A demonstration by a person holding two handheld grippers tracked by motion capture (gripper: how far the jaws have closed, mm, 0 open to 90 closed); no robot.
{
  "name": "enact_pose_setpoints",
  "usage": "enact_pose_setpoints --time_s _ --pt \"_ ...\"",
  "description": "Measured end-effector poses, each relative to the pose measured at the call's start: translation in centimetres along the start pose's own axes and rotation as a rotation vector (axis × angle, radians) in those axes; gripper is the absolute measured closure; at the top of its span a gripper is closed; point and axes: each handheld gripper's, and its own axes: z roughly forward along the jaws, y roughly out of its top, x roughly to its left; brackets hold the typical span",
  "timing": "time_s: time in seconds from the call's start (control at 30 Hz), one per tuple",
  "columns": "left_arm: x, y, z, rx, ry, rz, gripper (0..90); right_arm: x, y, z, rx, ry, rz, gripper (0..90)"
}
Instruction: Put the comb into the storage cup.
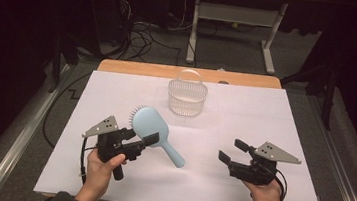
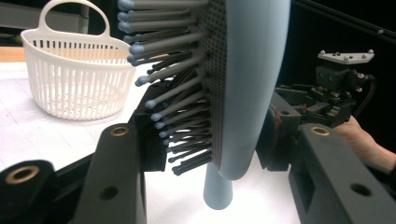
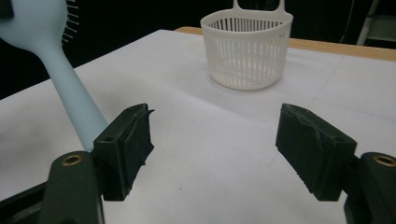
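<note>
White paper covers the table (image 1: pixel 265 119), with a dark room and cables beyond its far edge. From the high view, the left gripper (image 1: pixel 151 139) is clamped on the head of a pale blue brush (image 1: pixel 151 125), which is lifted off the paper with its handle slanting down toward the near right. The right gripper (image 1: pixel 232 151) sits at the near right, well apart from the brush, jaws wide and holding nothing. A white basket (image 1: pixel 186 99) stands at the far middle, upright and seemingly empty.

In the left gripper view, the brush (image 2: pixel 247 84) stands on edge between the jaws, bristles to one side, smooth back to the other, handle hanging down. The basket (image 2: pixel 77 79) is off to the far left; the other gripper (image 2: pixel 327 100) waits beyond.

In the right gripper view, the jaws stand parted over bare paper, the brush handle (image 3: pixel 70 98) near the left jaw, the basket (image 3: pixel 245 51) farther ahead.

The step in hand looks like a handover or carry toward the basket. Next, the right gripper would need to close on the handle, or the left to move the brush over the rim and let go.
</note>
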Motion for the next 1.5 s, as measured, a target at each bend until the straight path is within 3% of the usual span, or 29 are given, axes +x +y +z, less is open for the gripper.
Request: enact_pose_setpoints --time_s 0.4,0.6,0.8,0.93,1.03,1.23,1.5 --pt "0.0 0.1 0.0 -0.002 0.014 0.001 53.3 -1.9 -2.0 -3.1 -0.053 -0.07 -0.002 25.5" --pt "0.2 0.2 -0.2 -0.01 0.028 -0.001 53.3 -2.7 -2.9 -4.4 -0.095 -0.096 0.027 24.1" --pt "0.3 0.3 -0.4 -0.011 0.04 0.001 53.3 -3.7 -4.3 -5.9 -0.092 -0.138 0.033 23.4" --pt "0.4 0.4 -0.4 -0.01 0.048 0.008 53.3 -4.5 -5.4 -6.8 -0.093 -0.161 0.07 24.2" --pt "0.7 0.4 -0.3 -0.006 0.065 0.005 53.3 -4.6 -5.8 -7.5 -0.115 -0.19 0.057 24.9" --pt "0.7 0.7 -0.7 -0.016 0.077 0.006 53.3 -5.2 -6.3 -7.8 -0.118 -0.182 0.097 24.7" --pt "1.1 1.8 -1.5 -0.048 0.083 0.006 53.3 -5.2 -6.1 -7.0 -0.101 -0.184 0.084 24.5"
